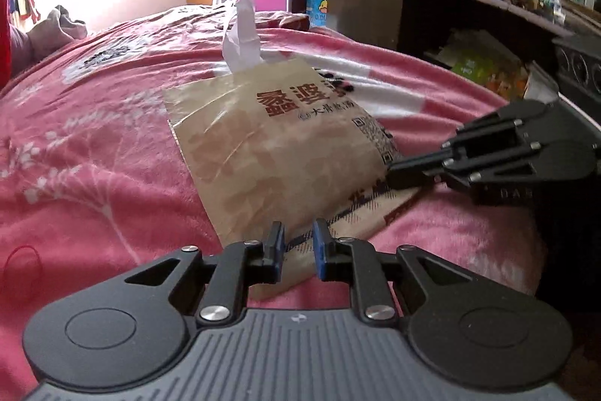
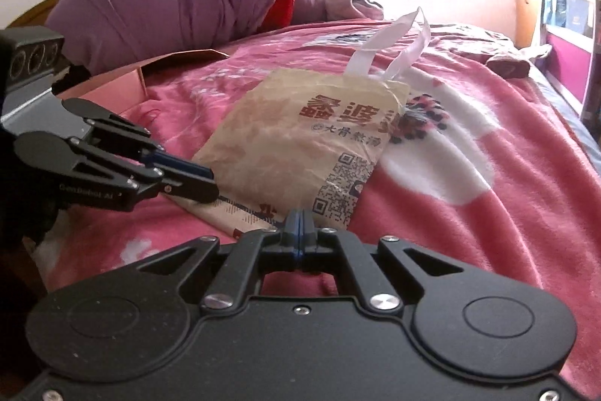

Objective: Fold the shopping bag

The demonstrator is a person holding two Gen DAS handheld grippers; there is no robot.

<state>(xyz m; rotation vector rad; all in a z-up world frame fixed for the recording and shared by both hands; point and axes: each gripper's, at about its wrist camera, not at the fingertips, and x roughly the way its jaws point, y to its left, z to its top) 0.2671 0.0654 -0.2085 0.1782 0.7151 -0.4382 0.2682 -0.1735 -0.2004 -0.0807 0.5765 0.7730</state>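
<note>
The shopping bag lies flat on the pink blanket of the bed, w/ its white handles at the far end, standing up. The left gripper is at the near edge of the bag, jaws a bit apart around that edge, not closed. The right gripper is closed tight on the near right corner of the bag.

My left gripper sits low with a clear gap between its blue-padded fingers. My right gripper has its fingers pressed together, reaching in from the right.
</note>
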